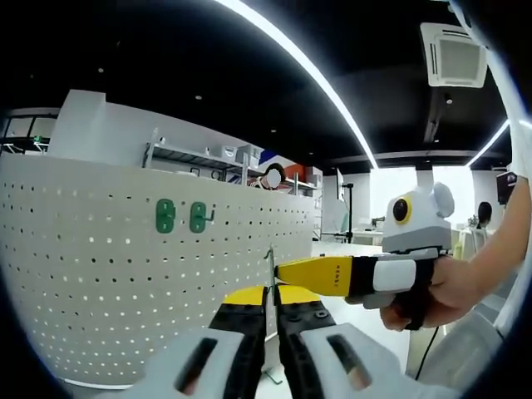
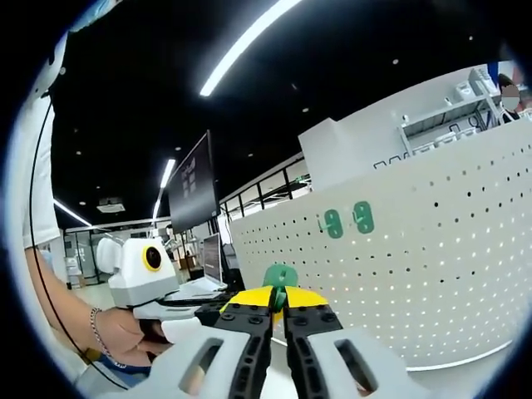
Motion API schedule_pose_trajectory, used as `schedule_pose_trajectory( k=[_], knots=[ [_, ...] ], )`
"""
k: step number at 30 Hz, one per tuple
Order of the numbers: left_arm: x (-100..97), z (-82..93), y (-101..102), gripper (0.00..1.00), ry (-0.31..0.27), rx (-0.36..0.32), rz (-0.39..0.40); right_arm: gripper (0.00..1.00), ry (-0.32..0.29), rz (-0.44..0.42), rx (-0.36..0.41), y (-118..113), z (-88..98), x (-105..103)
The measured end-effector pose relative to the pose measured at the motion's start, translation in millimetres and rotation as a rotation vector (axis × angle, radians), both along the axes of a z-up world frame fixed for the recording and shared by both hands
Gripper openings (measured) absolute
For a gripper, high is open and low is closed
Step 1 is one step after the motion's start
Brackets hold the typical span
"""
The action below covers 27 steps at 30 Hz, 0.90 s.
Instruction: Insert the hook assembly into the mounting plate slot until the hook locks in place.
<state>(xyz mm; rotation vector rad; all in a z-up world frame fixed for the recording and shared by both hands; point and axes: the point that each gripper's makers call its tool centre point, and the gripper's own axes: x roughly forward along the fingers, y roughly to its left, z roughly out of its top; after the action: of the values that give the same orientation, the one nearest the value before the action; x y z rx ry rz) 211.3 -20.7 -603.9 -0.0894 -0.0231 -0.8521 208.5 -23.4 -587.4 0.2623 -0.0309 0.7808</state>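
Nearest the lens in the left gripper view, the left gripper (image 1: 272, 301) has its two black, yellow-tipped jaws drawn together on a thin metal hook (image 1: 269, 264), whose narrow stem stands up from between the tips. Left of the jaws and beyond them spreads the white perforated mounting plate (image 1: 100, 274), a curved pegboard wall; two green hook plates (image 1: 181, 216) already sit on it side by side, well apart from the held piece. To the right, the right gripper (image 1: 287, 273) reaches in sideways, its yellow tip almost meeting the hook stem just above the left jaws, with a person's hand (image 1: 440, 293) wrapped around its handle. In the right gripper view, the left gripper (image 2: 218, 306) comes in from the left, held by a hand (image 2: 116, 337) with a bracelet at the wrist; its jaws end just beside this view's own. At the centre, the right gripper (image 2: 278, 309) is clenched on a green hook base (image 2: 280, 277), a rounded plastic piece that rises between the yellow tips. Farther right, the pegboard (image 2: 432, 266) fills the background, with the two mounted green plates (image 2: 347, 221) high on it and apart from the held base, which is not yet against the board.
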Motion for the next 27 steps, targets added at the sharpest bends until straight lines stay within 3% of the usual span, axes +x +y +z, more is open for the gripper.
schedule_pose_trajectory(
  k=[10,16,18,23,27],
  knots=[
    [-2.0,-1.3,-2.8,0.06,0.011,0.001,-0.022,0.01,0.003,0.0,0.0,-1.1,0.5,-1.1],
    [-5.1,-7.5,-9.8,0.25,0.019,0.033,-0.045,0.01,0.016,-0.004,0.017,-4.2,0.7,-0.6],
    [-6.0,-12.5,-13.0,0.37,0.045,0.043,-0.057,0.01,0.018,-0.005,0.02,-5.0,0.8,-0.6],
    [-4.9,-18.3,-13.5,0.55,0.051,0.064,-0.047,0.01,0.021,-0.005,0.02,-6.3,-0.1,-1.1],
    [-0.7,-19.9,-7.6,0.64,0.048,0.078,-0.014,0.01,0.028,-0.009,0.019,-8.0,-2.2,-0.2]
  ],
)
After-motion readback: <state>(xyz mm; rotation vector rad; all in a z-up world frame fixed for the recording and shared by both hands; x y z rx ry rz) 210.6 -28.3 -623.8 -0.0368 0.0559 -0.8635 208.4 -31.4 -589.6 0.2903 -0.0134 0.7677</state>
